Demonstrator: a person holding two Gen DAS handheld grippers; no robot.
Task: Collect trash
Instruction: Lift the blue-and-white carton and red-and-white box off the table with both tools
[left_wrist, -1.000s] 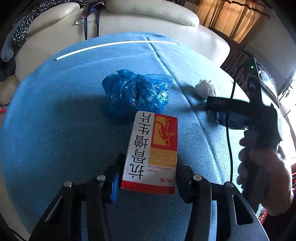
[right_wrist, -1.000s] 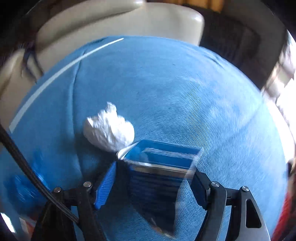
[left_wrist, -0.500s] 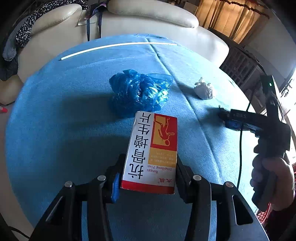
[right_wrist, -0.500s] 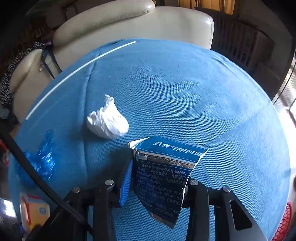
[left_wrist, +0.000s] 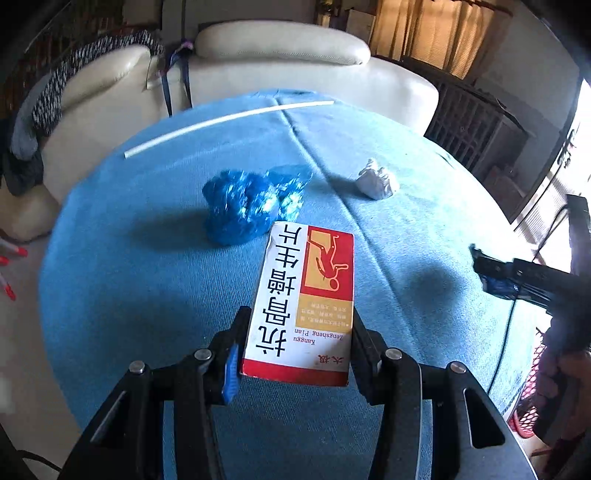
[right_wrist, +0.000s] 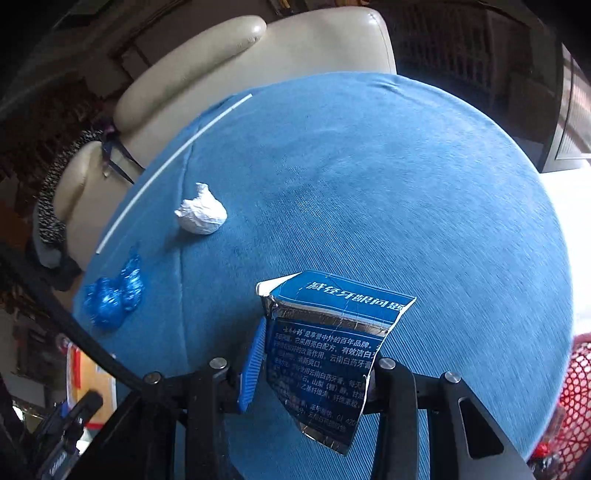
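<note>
A round table (left_wrist: 147, 295) draped in blue cloth carries the clutter. A crumpled blue plastic bag (left_wrist: 251, 206) lies near its middle, and a crumpled white tissue wad (left_wrist: 376, 181) sits to the right of the bag, well apart from it. A long thin white strip (left_wrist: 221, 120) lies along the far edge, before a cream sofa.
</note>
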